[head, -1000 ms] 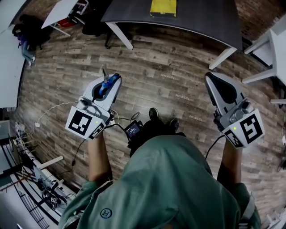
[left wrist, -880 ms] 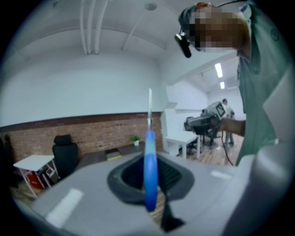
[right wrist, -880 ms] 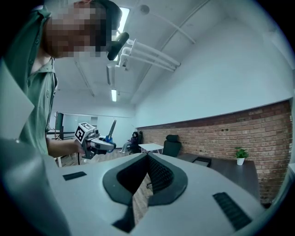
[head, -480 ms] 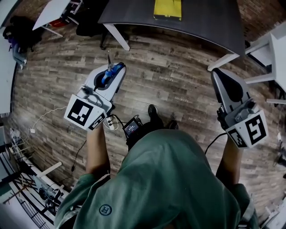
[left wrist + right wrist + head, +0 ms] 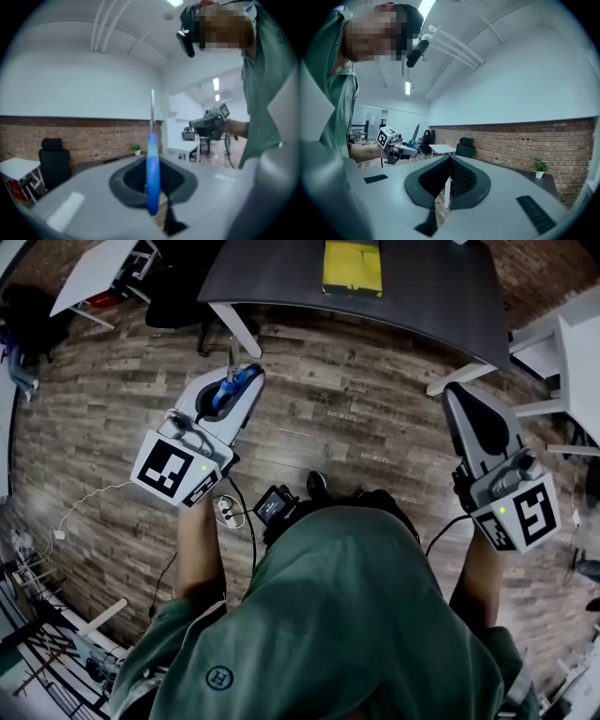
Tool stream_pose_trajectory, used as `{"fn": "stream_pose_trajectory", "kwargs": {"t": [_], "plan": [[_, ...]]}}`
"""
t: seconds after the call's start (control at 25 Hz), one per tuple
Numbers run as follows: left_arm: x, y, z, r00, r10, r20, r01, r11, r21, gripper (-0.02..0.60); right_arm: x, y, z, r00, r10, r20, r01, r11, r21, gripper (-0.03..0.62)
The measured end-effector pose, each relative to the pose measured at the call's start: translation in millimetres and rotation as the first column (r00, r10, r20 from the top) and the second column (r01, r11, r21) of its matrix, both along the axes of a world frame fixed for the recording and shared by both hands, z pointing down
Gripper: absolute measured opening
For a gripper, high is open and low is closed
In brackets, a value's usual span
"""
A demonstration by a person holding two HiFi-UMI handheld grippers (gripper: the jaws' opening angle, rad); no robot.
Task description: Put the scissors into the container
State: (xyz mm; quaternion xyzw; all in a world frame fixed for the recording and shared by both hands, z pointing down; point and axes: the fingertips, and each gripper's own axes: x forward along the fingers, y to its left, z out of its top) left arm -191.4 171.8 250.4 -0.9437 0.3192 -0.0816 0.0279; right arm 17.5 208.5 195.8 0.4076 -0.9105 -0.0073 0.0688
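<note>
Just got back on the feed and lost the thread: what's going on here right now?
A person stands on a wood-plank floor with a hand-held gripper in each hand. The left hand-held gripper is shut on the blue-handled metal scissors, clamped at the handle with the blades pointing upward. The right hand-held gripper is shut with nothing in it. Ahead, a yellow rectangular container sits on a dark grey table. The scissors are not yet in it.

- A green shirt, with a small round logo at lower left, clothed the person.
- The grey left gripper and right gripper each bore a black-and-white marker cube with a green light.
- Black cables trailed from them.
</note>
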Motion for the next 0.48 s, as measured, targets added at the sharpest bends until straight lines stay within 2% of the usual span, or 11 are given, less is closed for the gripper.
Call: {"fn": "stream_pose_trajectory", "kwargs": {"t": [0.24, 0.48], "plan": [[9.1, -23.7, 3.1, 1.000, 0.017, 0.000, -0.017, 1.000, -0.023, 0.021, 9.3, -25.0, 0.0, 1.000, 0.017, -0.005, -0.017, 1.000, -0.017, 0.005], [31.7, -55.9, 12.8, 1.000, -0.003, 0.028, 0.004, 0.999, -0.043, 0.021, 32.0, -64.9, 14.1, 1.000, -0.008, 0.020, 0.009, 1.000, -0.027, 0.005]]}}
